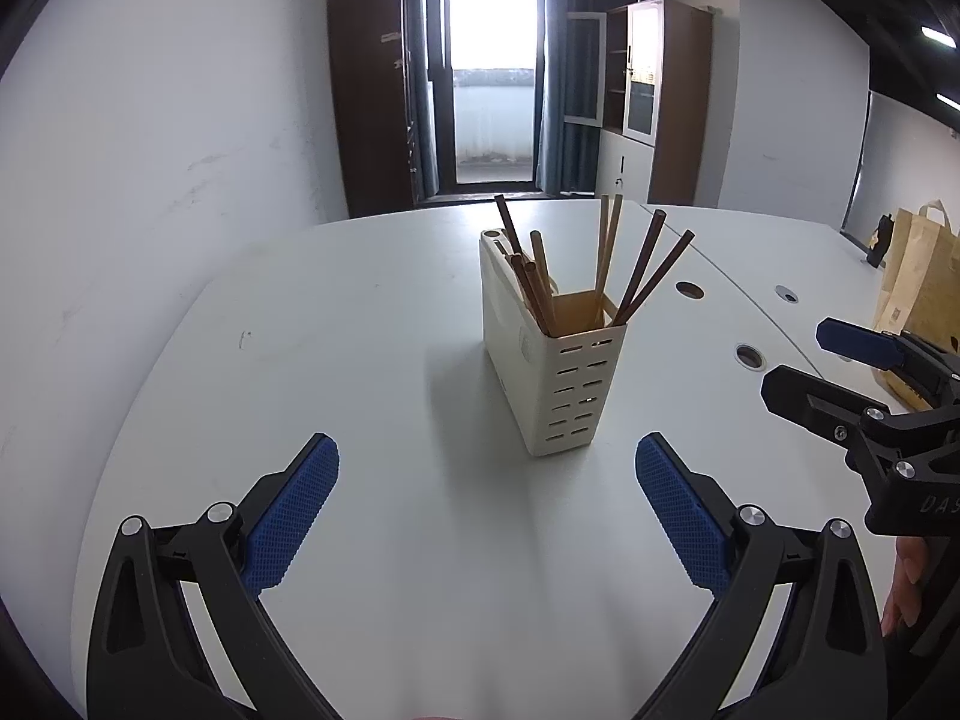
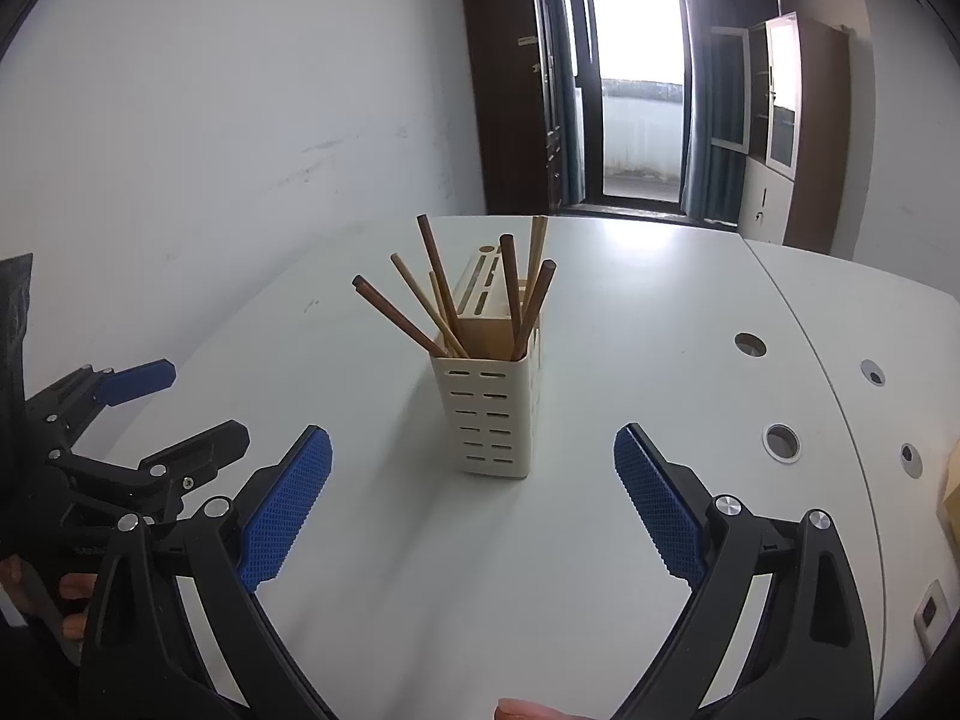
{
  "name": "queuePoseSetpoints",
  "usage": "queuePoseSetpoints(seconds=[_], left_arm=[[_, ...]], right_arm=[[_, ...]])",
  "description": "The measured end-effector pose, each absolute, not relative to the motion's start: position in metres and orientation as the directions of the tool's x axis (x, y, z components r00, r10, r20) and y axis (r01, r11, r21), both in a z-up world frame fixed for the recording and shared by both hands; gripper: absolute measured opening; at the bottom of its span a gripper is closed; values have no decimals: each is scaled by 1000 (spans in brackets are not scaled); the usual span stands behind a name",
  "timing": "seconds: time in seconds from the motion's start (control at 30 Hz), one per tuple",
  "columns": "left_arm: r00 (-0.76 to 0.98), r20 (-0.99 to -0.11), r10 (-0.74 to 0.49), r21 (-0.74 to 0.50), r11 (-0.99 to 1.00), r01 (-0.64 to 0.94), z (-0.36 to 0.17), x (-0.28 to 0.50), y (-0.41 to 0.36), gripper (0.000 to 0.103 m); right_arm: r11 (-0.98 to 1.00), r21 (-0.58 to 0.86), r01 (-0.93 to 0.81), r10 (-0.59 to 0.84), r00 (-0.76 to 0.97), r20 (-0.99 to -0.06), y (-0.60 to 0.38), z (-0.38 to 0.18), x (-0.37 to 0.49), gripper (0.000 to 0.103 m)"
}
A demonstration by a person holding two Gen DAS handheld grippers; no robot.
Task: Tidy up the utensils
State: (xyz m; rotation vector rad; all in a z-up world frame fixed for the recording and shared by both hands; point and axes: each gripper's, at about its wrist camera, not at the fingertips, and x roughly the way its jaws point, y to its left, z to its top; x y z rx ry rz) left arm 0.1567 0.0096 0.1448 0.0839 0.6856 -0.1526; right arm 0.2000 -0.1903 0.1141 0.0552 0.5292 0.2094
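Centrally on the table [image 1: 312,312] stands the holder [image 1: 549,378], upright. Chopsticks [image 1: 645,276] lean inside the holder. Near the holder, left gripper [image 1: 486,510] and right gripper [image 2: 471,504] hover spread wide, empty.

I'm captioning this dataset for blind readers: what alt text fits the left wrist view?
A cream slotted utensil holder stands upright on a white table, holding several wooden chopsticks that lean apart. The left hand-held gripper is open and empty in front of it; the right hand-held gripper is at the right edge.
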Motion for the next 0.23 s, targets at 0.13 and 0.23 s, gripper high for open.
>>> queuePoseSetpoints(seconds=[0.13,0.23], left_arm=[[763,-636,-112,28,986,167,144,156,9,97],[764,-635,-114,23,986,166,144,156,10,97]], right_arm=[[977,116,-178,212,846,-489,-194,114,200,96],[977,114,-181,214,844,-491,-192,113,200,96]])
